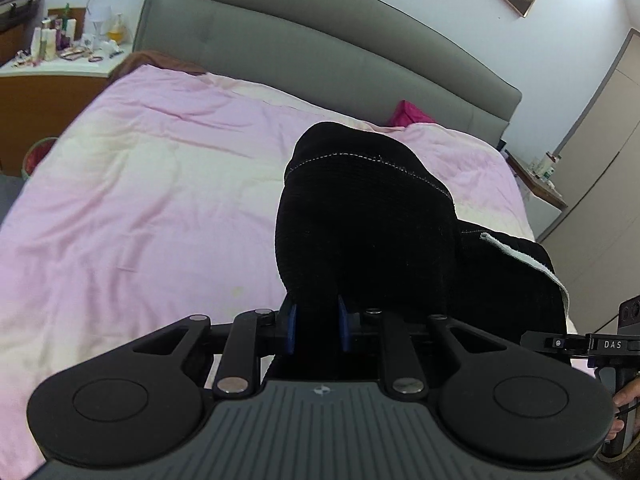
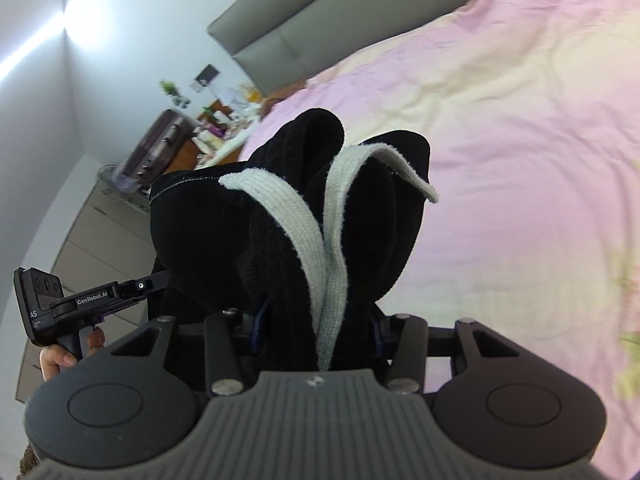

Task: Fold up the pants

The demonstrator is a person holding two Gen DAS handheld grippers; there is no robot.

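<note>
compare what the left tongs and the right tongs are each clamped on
The left tongs pinch plain black fabric of the pants; the right tongs pinch black fabric together with the white drawstring. The left tongs stand narrower, the right tongs wider around a thicker bunch. Both hold the same pants above the pink bedspread.

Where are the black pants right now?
Off the bed, bunched in both tongs: the black pants fill the middle of each wrist view, clamped by the left tongs and right tongs, pink bedspread behind.
</note>
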